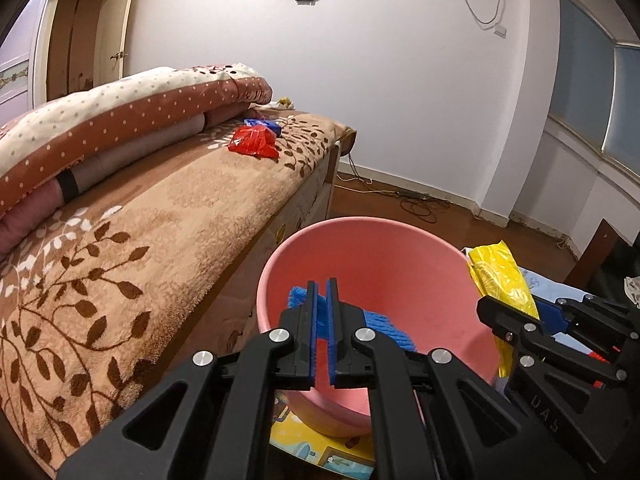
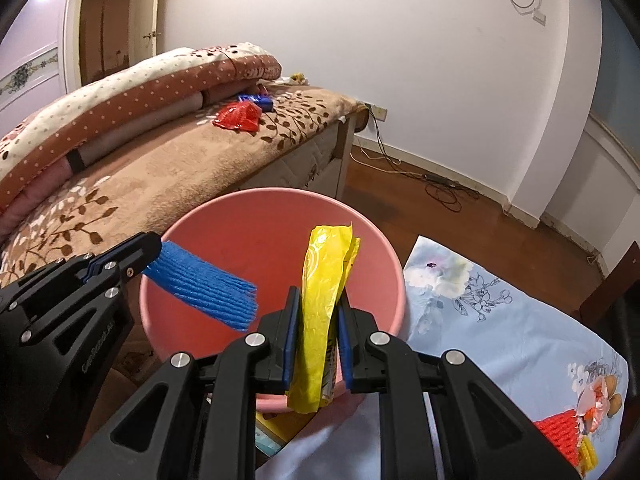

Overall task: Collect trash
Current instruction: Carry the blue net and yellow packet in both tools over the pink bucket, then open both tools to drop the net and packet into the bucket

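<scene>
Trash rides in both tools above a pink bucket [image 2: 224, 240] that stands on the floor beside the bed [image 1: 168, 208]. In the right wrist view the left tool [image 2: 154, 258] comes in from nine o'clock, its jaws pinched nearly together on a blue foam net [image 2: 204, 284], which fans out over the bucket's open mouth toward four o'clock. The right tool [image 2: 316, 340] sits at six o'clock, its jaws narrow and clamped on a yellow wrapper [image 2: 324, 276] that stands upright over the bucket's near rim, pointing to twelve o'clock. On the bed's brown leaf-patterned blanket, at about eleven o'clock from the bucket, a red wrapper [image 2: 238, 117] lies just beside a blue packet [image 2: 258, 101], both close to a rolled polka-dot quilt [image 2: 132, 96]. At three o'clock a light blue flowered cloth [image 2: 500, 320] is spread out, with a red net [image 2: 558, 436] and some crumpled wrapping near its five o'clock corner.
</scene>
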Demonstrator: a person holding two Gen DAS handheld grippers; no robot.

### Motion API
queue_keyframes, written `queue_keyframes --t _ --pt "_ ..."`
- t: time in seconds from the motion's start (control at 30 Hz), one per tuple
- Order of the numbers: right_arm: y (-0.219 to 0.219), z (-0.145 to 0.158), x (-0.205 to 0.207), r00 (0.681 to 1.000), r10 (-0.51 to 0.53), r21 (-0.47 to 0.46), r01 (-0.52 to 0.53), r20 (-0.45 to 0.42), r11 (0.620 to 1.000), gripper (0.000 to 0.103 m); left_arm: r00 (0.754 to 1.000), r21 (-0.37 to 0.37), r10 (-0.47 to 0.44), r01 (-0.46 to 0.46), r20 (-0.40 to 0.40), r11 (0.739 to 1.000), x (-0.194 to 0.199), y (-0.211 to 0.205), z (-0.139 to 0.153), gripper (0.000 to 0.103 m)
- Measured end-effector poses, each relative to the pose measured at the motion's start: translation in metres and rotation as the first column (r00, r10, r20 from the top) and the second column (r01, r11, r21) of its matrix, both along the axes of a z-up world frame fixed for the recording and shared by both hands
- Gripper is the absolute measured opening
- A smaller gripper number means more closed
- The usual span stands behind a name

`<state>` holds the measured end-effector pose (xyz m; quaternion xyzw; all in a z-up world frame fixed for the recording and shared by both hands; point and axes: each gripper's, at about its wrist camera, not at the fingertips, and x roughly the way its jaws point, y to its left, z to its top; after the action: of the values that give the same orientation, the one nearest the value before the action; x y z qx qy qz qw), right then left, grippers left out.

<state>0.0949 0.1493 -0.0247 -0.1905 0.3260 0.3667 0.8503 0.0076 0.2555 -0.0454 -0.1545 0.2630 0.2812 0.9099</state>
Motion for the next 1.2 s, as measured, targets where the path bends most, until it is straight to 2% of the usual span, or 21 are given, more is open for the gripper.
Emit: queue_keyframes --t 0.33,0.37,0.4,0.47,0.5,0.53,0.57,0.7,0.87,1.2 --pt "0.007 -0.008 0.008 1.0 -0.014 -0.025 0.014 0.003 1.0 0.017 1.0 -0.024 -0.007 0.007 -0.007 1.0 0.007 0.005 -0.011 0.006" --pt "0.006 -0.008 0.008 1.0 -0.015 -0.025 0.015 0.008 1.0 0.018 1.0 -0.027 -0.007 0.007 -0.008 1.0 0.007 0.005 -0.011 0.014" --pt "0.007 -0.008 0.008 1.0 -0.016 -0.026 0.016 0.013 1.0 0.02 1.0 -0.034 -0.006 0.005 -0.007 0.999 0.007 0.005 -0.011 0.03" --pt "0.006 -0.007 0.007 0.999 -0.022 -0.027 0.022 0.024 0.999 0.033 1.0 -0.059 -0.004 0.004 0.01 0.998 0.005 0.007 -0.012 0.044" --pt "0.005 -0.006 0.007 0.999 -0.024 -0.026 0.025 0.03 0.999 0.036 1.0 -0.066 -0.004 0.005 0.016 0.998 0.004 0.007 -0.011 0.046" --pt "0.004 -0.005 0.006 0.999 -0.027 -0.023 0.028 0.038 0.999 0.042 1.0 -0.071 -0.005 0.007 0.018 0.997 0.004 0.006 -0.011 0.047" --pt "0.004 -0.004 0.006 0.999 -0.029 -0.02 0.03 0.043 0.999 0.044 1.0 -0.073 -0.007 0.009 0.018 0.997 0.004 0.006 -0.01 0.047" --pt "0.0 0.0 0.004 0.998 -0.035 -0.016 0.036 0.058 0.999 0.045 1.0 -0.072 -0.008 0.009 0.011 0.997 0.004 0.003 -0.007 0.047" --pt "-0.007 0.008 0.0 0.995 -0.047 -0.005 0.048 0.084 0.999 0.053 1.0 -0.064 -0.007 0.008 0.011 0.998 0.001 -0.001 -0.002 0.048" --pt "-0.029 0.024 -0.007 0.993 -0.073 0.039 0.07 0.095 0.997 0.055 1.0 -0.019 -0.025 0.025 0.017 1.0 -0.004 -0.019 0.017 0.048"
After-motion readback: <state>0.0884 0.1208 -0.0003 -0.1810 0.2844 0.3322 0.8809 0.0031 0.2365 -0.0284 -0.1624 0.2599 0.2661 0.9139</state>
